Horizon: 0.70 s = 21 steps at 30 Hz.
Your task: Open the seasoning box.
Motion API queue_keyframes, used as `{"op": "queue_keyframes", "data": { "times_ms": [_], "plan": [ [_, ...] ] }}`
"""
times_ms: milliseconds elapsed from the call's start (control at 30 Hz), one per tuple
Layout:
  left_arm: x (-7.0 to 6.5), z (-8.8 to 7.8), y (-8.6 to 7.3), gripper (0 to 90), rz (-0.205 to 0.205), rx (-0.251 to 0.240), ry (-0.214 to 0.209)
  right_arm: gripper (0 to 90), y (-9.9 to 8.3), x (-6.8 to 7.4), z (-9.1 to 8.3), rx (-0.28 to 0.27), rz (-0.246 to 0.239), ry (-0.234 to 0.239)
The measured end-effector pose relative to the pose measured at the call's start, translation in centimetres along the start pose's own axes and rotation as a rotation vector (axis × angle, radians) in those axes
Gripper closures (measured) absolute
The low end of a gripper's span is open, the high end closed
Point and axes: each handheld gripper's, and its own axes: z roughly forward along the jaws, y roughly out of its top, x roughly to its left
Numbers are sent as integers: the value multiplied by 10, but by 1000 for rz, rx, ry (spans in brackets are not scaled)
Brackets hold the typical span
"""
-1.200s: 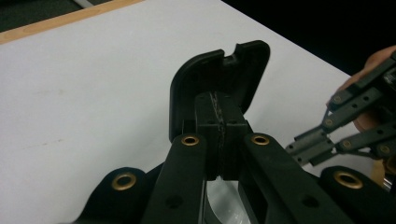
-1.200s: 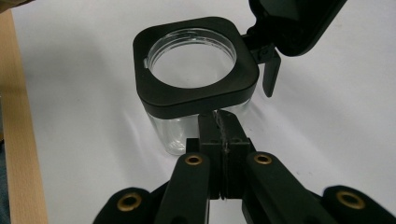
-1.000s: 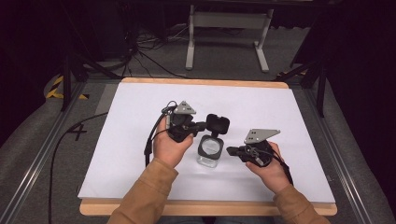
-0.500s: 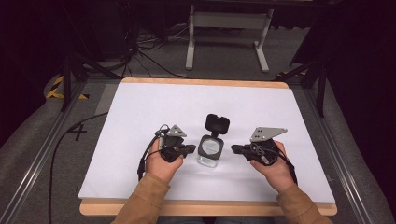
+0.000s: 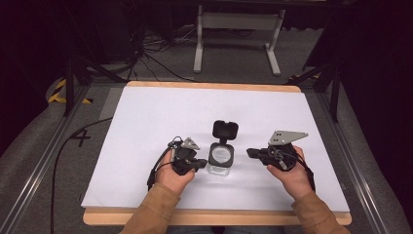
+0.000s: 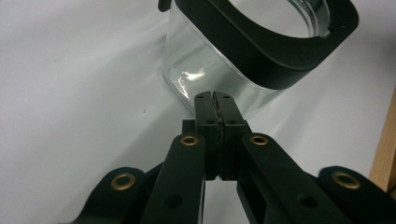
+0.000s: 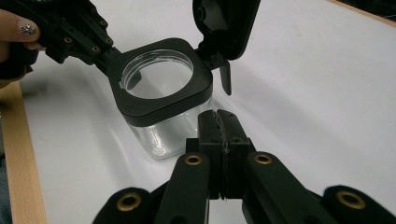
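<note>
white worktop on wood base, dark room, cables on floor behind. clear jar near front centre, black lid flipped open. flanked by left claw and right claw, both closed, empty.

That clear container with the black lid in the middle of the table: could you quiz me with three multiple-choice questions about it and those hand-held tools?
1. Where is the clear container?
A. between both grippers
B. off the table
C. at the far edge

2. What colour is its flip lid?
A. white
B. black
C. red

3. The lid is:
A. shut
B. removed
C. flipped open

Answers: A, the left hand-held gripper and right hand-held gripper flank it; B, the lid and collar look black; C, it stands up on its hinge, leaving the mouth uncovered.
</note>
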Motion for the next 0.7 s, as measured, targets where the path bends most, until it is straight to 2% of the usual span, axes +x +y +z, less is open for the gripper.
{"op": "queue_keyframes", "data": {
  "times_ms": [33,133,200,233,300,333,433,500,567,700],
  "plan": [
    [0,-3,0,899,-8,-9,-10,899,0,0,-1,-1,0,-2],
    [2,-18,2,880,-6,-21,4,899,-1,-2,-3,2,2,-8],
    [2,-29,3,844,8,-31,15,898,-3,-6,-5,4,11,-18],
    [2,-40,4,833,23,-29,37,898,-4,-8,-7,3,15,-23],
    [3,-45,4,806,34,-27,47,898,-5,-10,-9,3,21,-29],
    [5,-53,2,806,54,-25,66,897,-6,-12,-11,4,24,-36],
    [14,-65,-3,761,29,-43,65,877,-11,-21,-21,26,27,-82],
    [22,-71,-8,730,18,-40,87,830,-14,-27,-25,39,39,-96],
    [30,-75,-13,705,4,-25,116,816,-18,-34,-28,60,52,-103],
    [48,-82,-25,643,-26,-6,134,724,-27,-49,-31,76,94,-126]
  ]
}}
